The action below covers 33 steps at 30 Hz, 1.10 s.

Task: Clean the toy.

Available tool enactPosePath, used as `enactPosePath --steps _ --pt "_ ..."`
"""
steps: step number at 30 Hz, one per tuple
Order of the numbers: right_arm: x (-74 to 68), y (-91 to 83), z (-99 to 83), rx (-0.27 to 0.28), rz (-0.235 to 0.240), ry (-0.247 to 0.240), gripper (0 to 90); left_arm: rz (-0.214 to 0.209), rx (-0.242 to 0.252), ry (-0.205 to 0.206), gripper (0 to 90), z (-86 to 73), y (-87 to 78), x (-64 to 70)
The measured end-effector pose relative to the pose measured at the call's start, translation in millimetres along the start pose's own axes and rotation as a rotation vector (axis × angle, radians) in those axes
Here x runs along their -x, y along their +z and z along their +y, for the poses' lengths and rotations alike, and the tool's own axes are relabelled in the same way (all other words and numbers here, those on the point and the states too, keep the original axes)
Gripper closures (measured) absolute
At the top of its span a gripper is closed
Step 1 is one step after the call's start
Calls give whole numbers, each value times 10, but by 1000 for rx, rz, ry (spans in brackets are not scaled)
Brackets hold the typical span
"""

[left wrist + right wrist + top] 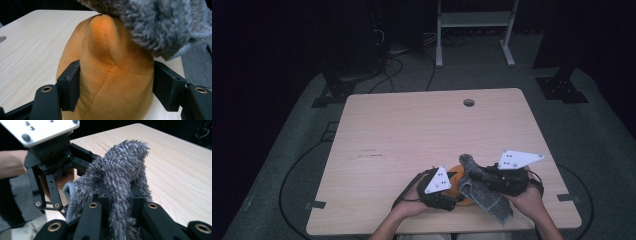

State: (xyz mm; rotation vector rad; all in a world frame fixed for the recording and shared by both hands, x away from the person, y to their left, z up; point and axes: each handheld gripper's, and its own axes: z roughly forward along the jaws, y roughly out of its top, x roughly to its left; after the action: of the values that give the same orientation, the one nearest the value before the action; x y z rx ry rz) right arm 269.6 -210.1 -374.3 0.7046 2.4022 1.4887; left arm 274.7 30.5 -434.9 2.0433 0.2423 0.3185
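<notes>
An orange plush toy (pixel 110 75) is being gripped between the jaws of the left gripper (pixel 116 87), one black jaw being pressed against each flank of its soft body, with the rounded top of the toy rising above and ahead of the jaws. In the high view the orange plush toy (pixel 456 186) is being held near the front edge of the counter (pixel 412 130), between the two grippers.

A grey fuzzy cloth (pixel 120 177) is being pinched between the jaws of the right gripper (pixel 118 202), which are pressed close together on a bunched fold of it; the rest of the cloth is standing up ahead of those jaws and spilling down at their left side. The same cloth (pixel 155 22) is being draped over the top of the toy, just beyond the left jaws.

In the high view the left gripper (pixel 439 187) and the right gripper (pixel 507 177) are being held by the person's hands close together, with the cloth (pixel 484 195) hanging between and below them.
</notes>
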Motion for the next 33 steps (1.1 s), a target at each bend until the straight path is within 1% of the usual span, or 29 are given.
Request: enactPosePath --steps 1,3,4,6,7,8,9,10,11,12,13,14,15,16,17,18,19,20,22,23,24,25,26,28,29,31,32,33 --pt "-1 -4 -1 -4 10 -1 762 -2 1 15 309 3 9 20" --pt "-36 -1 12 -23 24 -20 762 -4 -7 49 309 1 11 42" --pt "-35 11 17 -35 31 -30 761 -5 -7 54 309 -1 9 43" --pt "3 10 2 -48 43 -11 762 -5 -10 58 304 -1 1 36" --pt "28 10 -16 -53 41 -7 763 -1 -9 45 292 6 -2 21" --pt "64 12 -57 -59 39 6 765 0 -8 25 246 12 3 9" --pt "80 12 -82 -63 45 20 766 5 -26 -7 190 24 18 -14" --pt "93 16 -117 -62 53 34 766 8 -33 -19 149 24 32 -18" --pt "93 15 -126 -61 57 37 766 10 -30 -23 145 19 40 -8" --pt "80 10 -117 -62 54 37 767 13 -25 -5 163 12 39 10" --pt "56 6 -92 -61 52 27 766 13 -20 13 207 6 34 26" --pt "28 -3 -60 -49 57 17 766 11 -16 15 234 3 25 33" --pt "3 -13 -30 -31 73 17 766 3 -13 21 257 -2 20 36" --pt "-10 -14 -5 -13 89 17 766 -3 -13 37 272 -7 20 48" --pt "-17 -4 13 -17 83 19 766 -5 -15 48 278 -9 24 62" --pt "-10 14 20 -38 64 12 766 -6 -19 55 285 -9 27 71" --pt "16 29 11 -50 55 13 765 -7 -20 61 288 -10 29 73" --pt "61 28 -11 -52 55 29 765 -8 -21 67 291 -10 27 68" --pt "191 2 -90 -50 25 67 765 -13 -23 77 293 -12 23 69" --pt "280 -31 -158 -53 4 101 766 -14 -27 89 292 -14 20 71" --pt "344 -56 -220 -59 -24 120 766 -16 -25 92 291 -17 20 75" --pt "386 -76 -264 -69 -40 138 766 -17 -22 92 289 -20 23 79" --pt "446 -113 -325 -67 -47 166 767 -18 -22 90 286 -21 26 80" --pt "473 -157 -348 -65 -50 183 767 -23 -21 95 282 -18 33 85" --pt "462 -168 -330 -53 -40 176 768 -28 -21 104 279 -19 36 93" --pt "372 -157 -239 -25 12 154 767 -28 -22 124 277 -19 41 113" --pt "309 -129 -183 -18 32 121 767 -29 -26 133 275 -19 40 120" --pt "241 -94 -133 -20 49 98 767 -28 -30 143 273 -20 34 123"
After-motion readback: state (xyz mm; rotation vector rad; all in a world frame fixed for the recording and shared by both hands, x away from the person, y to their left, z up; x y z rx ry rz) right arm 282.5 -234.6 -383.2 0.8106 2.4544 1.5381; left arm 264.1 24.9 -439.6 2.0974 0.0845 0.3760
